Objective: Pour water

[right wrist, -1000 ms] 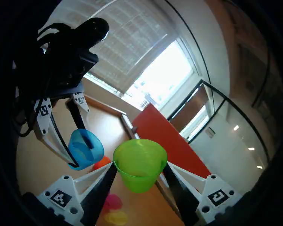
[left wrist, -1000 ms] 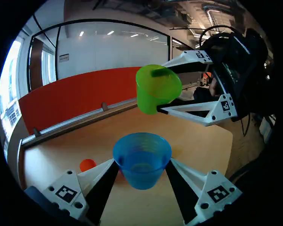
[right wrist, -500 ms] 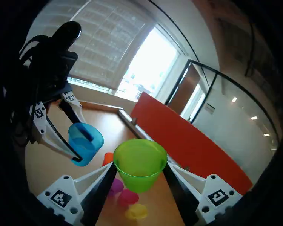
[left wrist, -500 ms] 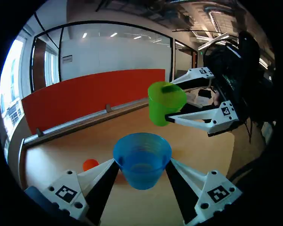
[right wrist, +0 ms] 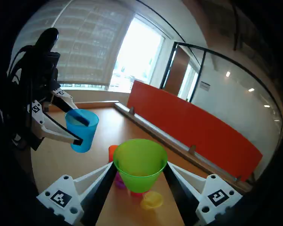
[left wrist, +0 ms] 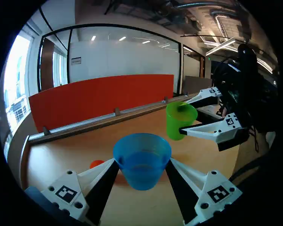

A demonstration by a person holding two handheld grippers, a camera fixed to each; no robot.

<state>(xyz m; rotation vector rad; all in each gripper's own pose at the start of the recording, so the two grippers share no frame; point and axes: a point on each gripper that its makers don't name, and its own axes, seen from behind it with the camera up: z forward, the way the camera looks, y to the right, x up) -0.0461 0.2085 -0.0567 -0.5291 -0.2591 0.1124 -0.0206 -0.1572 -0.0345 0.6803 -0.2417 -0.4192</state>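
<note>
Plainly, the left gripper [left wrist: 142, 162] is closed to cup width, with both fingers pressing the sides of the blue cup [left wrist: 142, 150]. It holds the cup upright, mouth up. A darker band low in the cup looks like water, though I cannot be sure. The right gripper [right wrist: 140, 171] clamps the green cup [right wrist: 140, 160] the same way, from both sides and upright. I cannot tell whether it holds anything.

The relation that matters is between the two rims. In the left gripper view the green cup lies ahead and to the right, well apart from the blue one. In the right gripper view the blue cup hangs ahead and to the left. Both long axes are vertical and neither rim is over the other. By my reading, pouring needs one cup brought above the other's mouth and then tipped.

Both cups are in the air over the desk [left wrist: 66, 158]. An orange cup [left wrist: 97, 164] stands toward its left end, short of the back edge where the red partition [left wrist: 103, 98] runs. A yellow cup [right wrist: 151, 199] sits on the desk below the right gripper.
</note>
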